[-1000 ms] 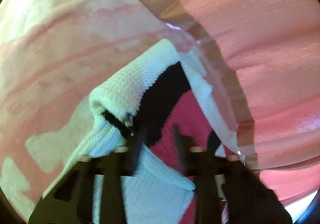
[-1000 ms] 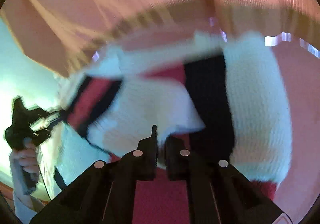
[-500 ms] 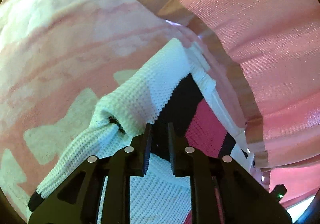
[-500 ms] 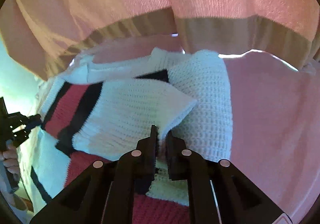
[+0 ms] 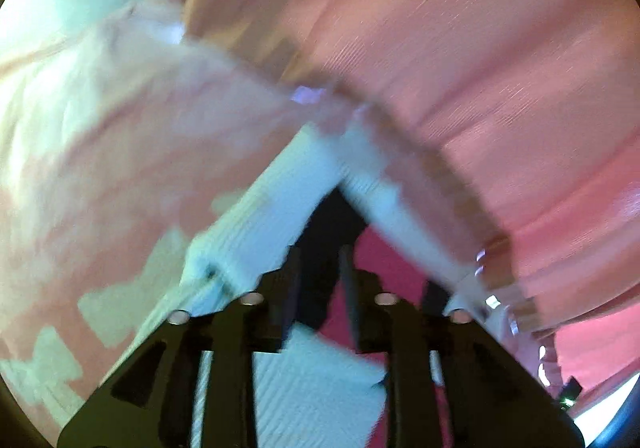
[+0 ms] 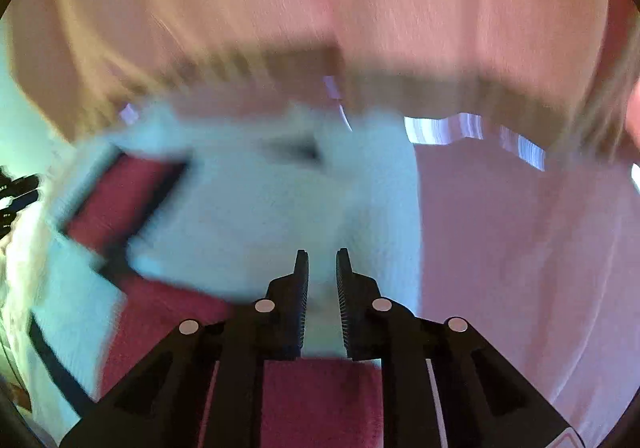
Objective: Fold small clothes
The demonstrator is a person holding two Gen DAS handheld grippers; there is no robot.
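As both have just been opening, left claw [image 5: 320, 268] and right claw [image 6: 322, 268] gape over sweater [image 6: 248, 208].

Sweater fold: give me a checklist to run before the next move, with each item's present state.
1. Left gripper released: ok; jaws have just been opening, a gap shows, nothing pinched.
2. Right gripper released: ok; jaws have just been opening, pads stand apart above the sweater.
3. White flap lies folded over the red and black stripes: ok.
4. Fold edges square: cannot tell, both views are blurred.
5. Pink cloth beside the sweater clear of the fold: ok in the right wrist view.
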